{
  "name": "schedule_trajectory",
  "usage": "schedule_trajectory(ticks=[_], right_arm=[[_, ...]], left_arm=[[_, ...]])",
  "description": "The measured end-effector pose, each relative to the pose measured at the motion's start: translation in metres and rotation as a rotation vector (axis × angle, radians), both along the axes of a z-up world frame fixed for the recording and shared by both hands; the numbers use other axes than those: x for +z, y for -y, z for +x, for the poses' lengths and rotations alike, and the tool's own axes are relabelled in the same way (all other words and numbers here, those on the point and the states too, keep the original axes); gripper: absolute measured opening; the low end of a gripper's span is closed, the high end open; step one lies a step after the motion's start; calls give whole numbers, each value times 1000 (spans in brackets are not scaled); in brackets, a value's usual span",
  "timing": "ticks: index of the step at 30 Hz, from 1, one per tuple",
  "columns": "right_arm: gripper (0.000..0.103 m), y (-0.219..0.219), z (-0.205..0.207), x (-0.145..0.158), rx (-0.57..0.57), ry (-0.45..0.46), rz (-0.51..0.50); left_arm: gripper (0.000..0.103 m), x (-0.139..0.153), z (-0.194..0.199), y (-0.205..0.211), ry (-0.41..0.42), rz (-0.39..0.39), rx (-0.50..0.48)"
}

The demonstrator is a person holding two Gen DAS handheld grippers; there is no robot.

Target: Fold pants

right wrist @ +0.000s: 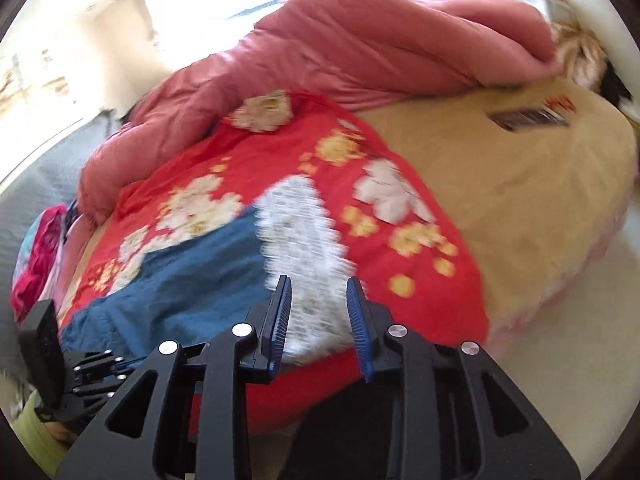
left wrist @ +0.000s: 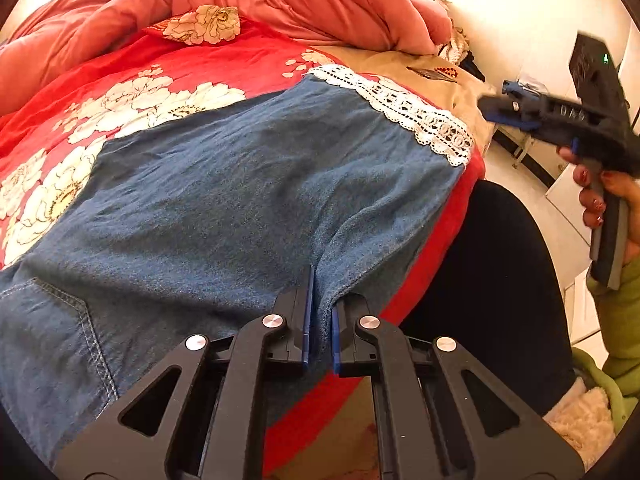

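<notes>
Pinching pants (left wrist: 240, 184), left gripper (left wrist: 320, 320)

Home bedroom: floral bedspread (left wrist: 132, 92), quilt (right wrist: 360, 52)

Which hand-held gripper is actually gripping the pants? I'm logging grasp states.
The left hand-held gripper: its blue pads pinch a fold of the denim pants at the bed's edge. The right hand-held gripper is open and empty, above the lace hem.
</notes>
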State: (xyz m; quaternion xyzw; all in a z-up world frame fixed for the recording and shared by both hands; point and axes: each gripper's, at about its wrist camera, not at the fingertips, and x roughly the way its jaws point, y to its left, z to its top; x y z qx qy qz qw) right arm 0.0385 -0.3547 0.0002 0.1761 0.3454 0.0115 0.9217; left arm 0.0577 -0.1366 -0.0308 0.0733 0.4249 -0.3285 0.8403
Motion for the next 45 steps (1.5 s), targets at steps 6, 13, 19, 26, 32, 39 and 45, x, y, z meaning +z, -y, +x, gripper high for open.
schedule_trajectory(ticks=[6,13,19,26,32,39,45], right_arm=[[35,-26,35,-27,106,-111,-24],[39,-25,41,-50,131,-190,-8],[45,-7,53,-4,165,-57,-13],[46,15,144,1,202,-120,-41],[47,12,208,-26,267,-215,-19],[49,11,227,-55,341,-257,35],[19,6,207,-50,418,-204,91]], left_arm=[[4,-2,-1,0,-7,11,-1],[34,10,-2,-9,-72,-77,-29],[43,58,7,-45,-1,-219,41],[43,54,87,-68,-25,-72,218],[43,21,147,-81,-144,-42,257],[51,-15,166,-86,-196,-41,238],[8,-10,162,-72,-199,-77,194]])
